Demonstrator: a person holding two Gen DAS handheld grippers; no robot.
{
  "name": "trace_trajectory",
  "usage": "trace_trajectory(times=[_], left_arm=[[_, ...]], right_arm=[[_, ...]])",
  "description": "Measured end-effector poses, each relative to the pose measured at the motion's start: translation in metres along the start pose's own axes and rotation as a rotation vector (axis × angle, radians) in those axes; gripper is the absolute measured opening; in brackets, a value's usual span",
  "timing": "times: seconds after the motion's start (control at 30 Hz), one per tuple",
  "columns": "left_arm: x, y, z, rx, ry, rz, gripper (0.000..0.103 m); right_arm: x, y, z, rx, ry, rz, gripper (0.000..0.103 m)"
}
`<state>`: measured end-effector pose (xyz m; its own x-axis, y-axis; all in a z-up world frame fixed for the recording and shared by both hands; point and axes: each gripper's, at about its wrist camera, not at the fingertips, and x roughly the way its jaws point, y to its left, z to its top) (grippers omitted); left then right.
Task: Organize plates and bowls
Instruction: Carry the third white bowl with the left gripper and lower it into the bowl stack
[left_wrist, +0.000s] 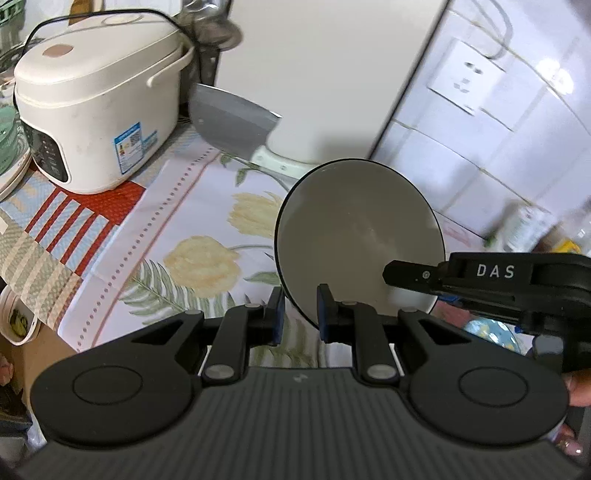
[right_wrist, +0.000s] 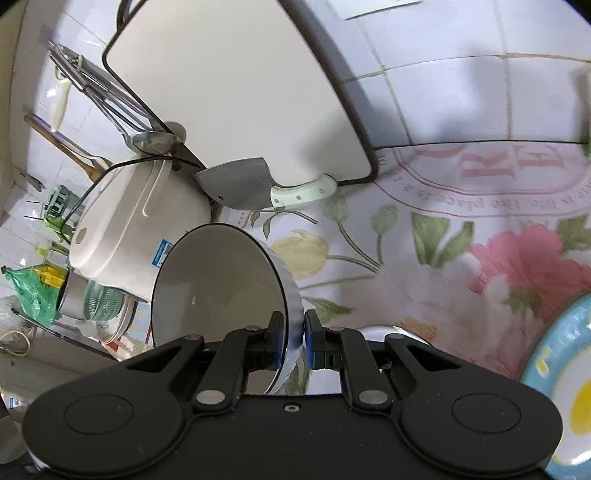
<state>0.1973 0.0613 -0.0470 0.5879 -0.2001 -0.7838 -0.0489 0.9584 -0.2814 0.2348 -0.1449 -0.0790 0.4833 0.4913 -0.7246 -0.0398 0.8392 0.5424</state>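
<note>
Both grippers have a hold of the same bowl (left_wrist: 358, 236), one on each side of the rim. It's white inside with a thin dark edge, and it's tipped up on its side in the air above the floral cloth (left_wrist: 192, 236) that covers the worktop.

The left gripper (left_wrist: 300, 317) is clenched on the near part of the rim: the blue pads sit on either side of the bowl's wall, with the left pad on the outside and the right one inside. In the same view the right gripper (left_wrist: 391, 273) comes in from the right side with "DAS" printed on it, and its tip is over the bowl's inside. From its own camera the right gripper (right_wrist: 294, 341) is clamped on the rim too, with the bowl's wall squeezed between the blue pads and its striped outside just showing.

Behind the bowl there's a cleaver (left_wrist: 232, 122) with a white handle lying against a big white cutting board (left_wrist: 325, 74) that leans on the tiled wall. A cream rice cooker (left_wrist: 99, 107) sits off to the left on a striped mat. In the right wrist view a blue plate (right_wrist: 554, 376) with yellow on it sits at the lower right edge, down on the cloth.
</note>
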Motion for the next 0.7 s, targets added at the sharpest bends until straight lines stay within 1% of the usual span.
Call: trace_trajectory(times=[0.2,0.37,0.47,0.57,0.63,0.7], left_arm=[[-0.014,-0.020,-0.019,0.045,0.010,-0.032,0.016],[-0.007,-0.036,-0.033,0.084,0.037,-0.051,0.016],[0.001,-0.045,-0.042,0.116,0.026,-0.050,0.016],[0.012,-0.052,-0.050,0.154,0.028,-0.022,0.016],[0.016,-0.052,-0.052,0.161,0.029,-0.012,0.016],[0.020,-0.050,-0.051,0.158,0.033,-0.009,0.016]], right_arm=[[-0.032,-0.012,-0.021,-0.016,-0.039,-0.021,0.016],[-0.049,-0.030,-0.038,-0.009,-0.087,-0.042,0.016],[-0.050,-0.048,-0.050,0.055,-0.122,-0.032,0.017],[-0.042,-0.060,-0.062,0.090,-0.129,-0.045,0.017],[-0.037,-0.061,-0.068,0.091,-0.127,-0.053,0.018],[-0.033,-0.058,-0.073,0.059,-0.136,-0.069,0.018]])
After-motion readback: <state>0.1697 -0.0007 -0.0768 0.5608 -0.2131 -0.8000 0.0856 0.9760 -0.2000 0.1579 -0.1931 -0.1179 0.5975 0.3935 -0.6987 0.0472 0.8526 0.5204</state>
